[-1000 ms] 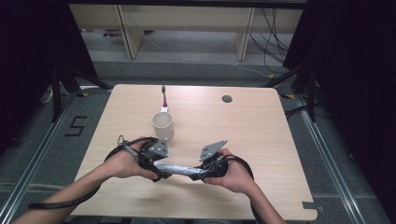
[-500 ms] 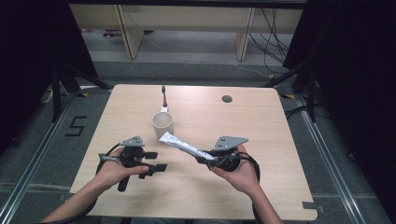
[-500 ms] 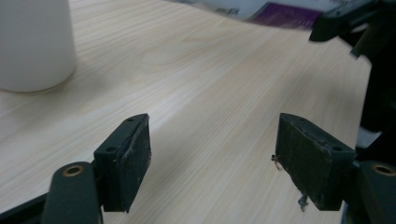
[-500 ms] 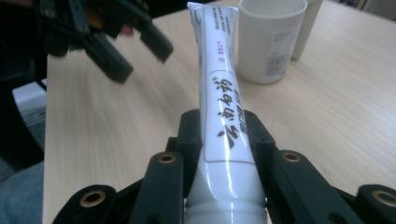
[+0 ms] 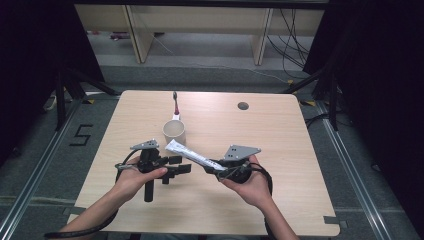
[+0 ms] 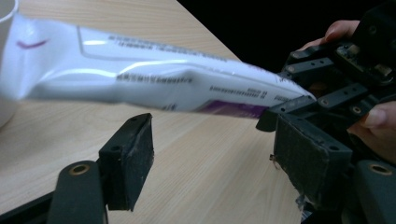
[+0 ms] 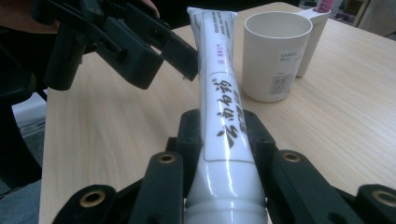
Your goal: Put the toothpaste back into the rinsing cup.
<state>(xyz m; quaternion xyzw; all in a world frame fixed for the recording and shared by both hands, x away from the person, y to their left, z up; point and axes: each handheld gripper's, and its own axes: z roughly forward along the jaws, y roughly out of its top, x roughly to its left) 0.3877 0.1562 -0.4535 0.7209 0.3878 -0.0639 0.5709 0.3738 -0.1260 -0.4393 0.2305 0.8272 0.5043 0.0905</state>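
Toothbrush (image 5: 175,102) behind cup (image 5: 174,132) shows whole from high view.

White plastic tube (image 7: 223,116) carries black lettering and a purple patch; beside it, the cream cup (image 7: 275,55), plain.

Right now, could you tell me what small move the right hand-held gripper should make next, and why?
Probably carry the toothpaste tube a little farther toward the cream cup. The right hand-held gripper is clamped on the tube near its cap end, the flat end points at the cup but is short of its rim, and the left hand-held gripper is open below the tube.
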